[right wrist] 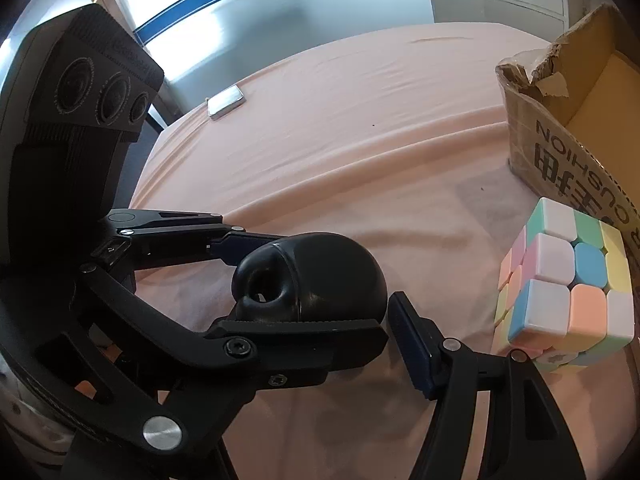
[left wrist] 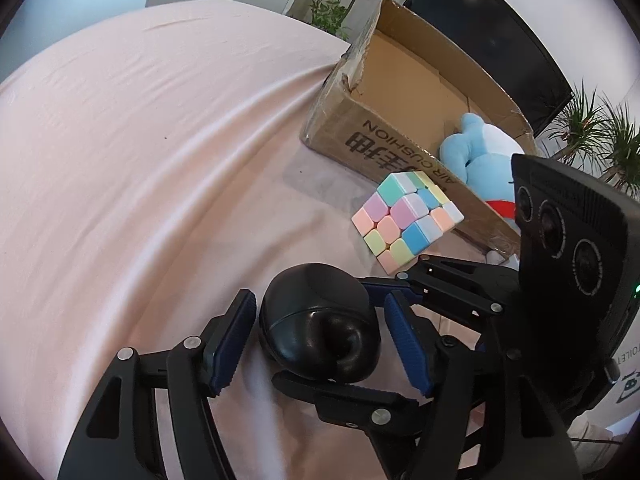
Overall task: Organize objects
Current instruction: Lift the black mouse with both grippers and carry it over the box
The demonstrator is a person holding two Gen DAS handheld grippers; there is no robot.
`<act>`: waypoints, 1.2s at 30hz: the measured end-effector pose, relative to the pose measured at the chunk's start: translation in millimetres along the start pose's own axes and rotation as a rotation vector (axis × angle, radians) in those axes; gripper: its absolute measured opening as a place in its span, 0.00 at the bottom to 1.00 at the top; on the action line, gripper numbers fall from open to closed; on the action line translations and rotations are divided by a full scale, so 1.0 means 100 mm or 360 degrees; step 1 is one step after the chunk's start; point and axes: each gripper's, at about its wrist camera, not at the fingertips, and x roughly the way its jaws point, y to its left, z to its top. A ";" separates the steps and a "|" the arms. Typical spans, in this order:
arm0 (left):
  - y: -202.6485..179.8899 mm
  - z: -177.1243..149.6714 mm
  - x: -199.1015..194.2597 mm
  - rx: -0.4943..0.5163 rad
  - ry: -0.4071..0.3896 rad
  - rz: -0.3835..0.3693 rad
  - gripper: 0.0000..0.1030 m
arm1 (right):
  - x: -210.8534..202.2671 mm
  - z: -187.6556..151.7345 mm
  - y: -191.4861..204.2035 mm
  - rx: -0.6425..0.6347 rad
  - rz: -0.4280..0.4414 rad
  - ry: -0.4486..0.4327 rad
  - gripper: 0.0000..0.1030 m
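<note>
A black rounded object with a ring-shaped padded end lies on the peach cloth. My left gripper is open, its blue pads on either side of the object with small gaps. In the right wrist view the same object sits between the left gripper's fingers, which cross from the left. My right gripper is open right beside the object, its left finger hidden behind the left gripper. A pastel puzzle cube rests against an open cardboard box.
A blue plush toy lies inside the box. A silver phone-like slab lies at the far left edge of the cloth-covered table. Grey cabinets, plants and a dark monitor stand behind the table.
</note>
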 end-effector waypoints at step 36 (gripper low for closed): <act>-0.77 0.32 -0.57 0.0156 -0.0122 0.0086 0.55 | -0.83 0.23 0.16 -0.0176 -0.0158 -0.0109 0.53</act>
